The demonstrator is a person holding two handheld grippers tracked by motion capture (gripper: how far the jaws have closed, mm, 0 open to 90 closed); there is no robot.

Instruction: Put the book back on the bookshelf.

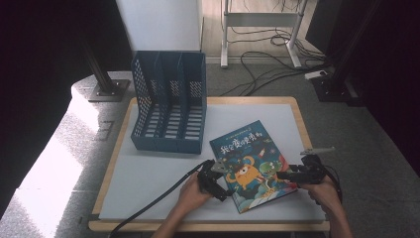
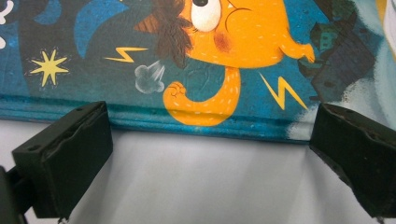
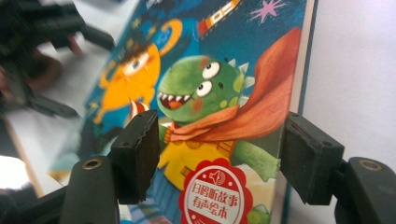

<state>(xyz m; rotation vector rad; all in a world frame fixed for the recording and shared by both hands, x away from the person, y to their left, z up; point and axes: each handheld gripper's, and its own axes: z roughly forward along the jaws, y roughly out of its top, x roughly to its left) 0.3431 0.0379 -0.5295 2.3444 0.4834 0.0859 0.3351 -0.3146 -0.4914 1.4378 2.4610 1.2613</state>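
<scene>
A picture book (image 1: 250, 166) with a blue cover, an orange monster and a green dinosaur lies flat on the white mat, askew. My left gripper (image 1: 214, 174) rests at the book's left edge. In the left gripper view the left gripper (image 2: 210, 156) is open, its jaws wide apart over bare mat, and the book's edge (image 2: 205, 123) lies just ahead of them. My right gripper (image 1: 291, 175) sits at the book's right edge. In the right gripper view the right gripper (image 3: 223, 156) is open, and its jaws straddle the book's cover (image 3: 210, 107) without closing on it.
A blue three-slot file holder (image 1: 168, 99) stands at the back left of the white mat (image 1: 148, 173), its open side facing me. The wooden table rim (image 1: 106, 178) frames the mat. Cables and a stand's feet (image 1: 262, 49) lie on the floor beyond.
</scene>
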